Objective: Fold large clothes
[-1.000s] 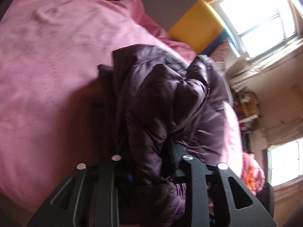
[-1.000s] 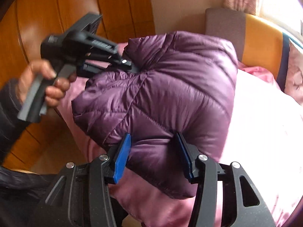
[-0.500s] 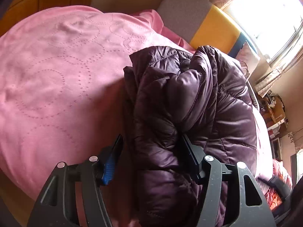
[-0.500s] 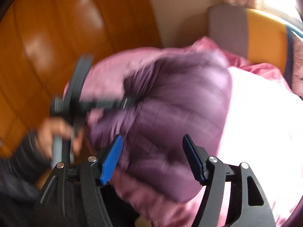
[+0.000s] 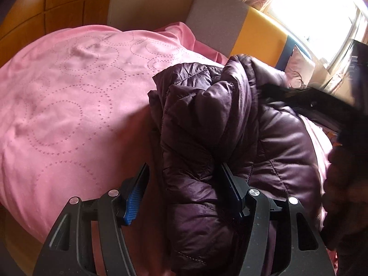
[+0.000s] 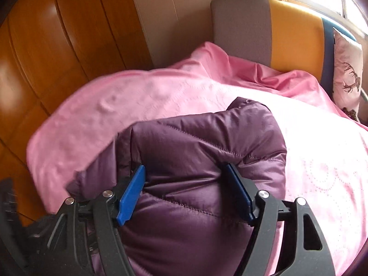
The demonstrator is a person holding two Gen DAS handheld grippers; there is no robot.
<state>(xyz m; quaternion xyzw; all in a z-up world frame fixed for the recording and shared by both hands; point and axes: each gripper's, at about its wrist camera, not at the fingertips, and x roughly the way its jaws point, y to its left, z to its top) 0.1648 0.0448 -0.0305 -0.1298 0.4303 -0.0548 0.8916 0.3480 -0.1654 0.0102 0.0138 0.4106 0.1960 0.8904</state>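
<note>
Left wrist view | purple puffer jacket bundled on pink bedspread, folds look done | left gripper open, straddling edge, no grip | right gripper opening, jacket between jaws | left: release, tidy.

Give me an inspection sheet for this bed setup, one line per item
Surface: pink bedspread, rumpled.
Job's things: purple puffer jacket bunched in a thick fold on the bedspread.
Clutter: deer-print pillow by the headboard.
Grippers: left gripper open, jacket between its fingers, near pad clear; right gripper opening, jacket bulging between its fingers.
Cables: nothing seen.
Surroundings: grey, yellow and blue headboard, wooden wardrobe, bright curtained window.
</note>
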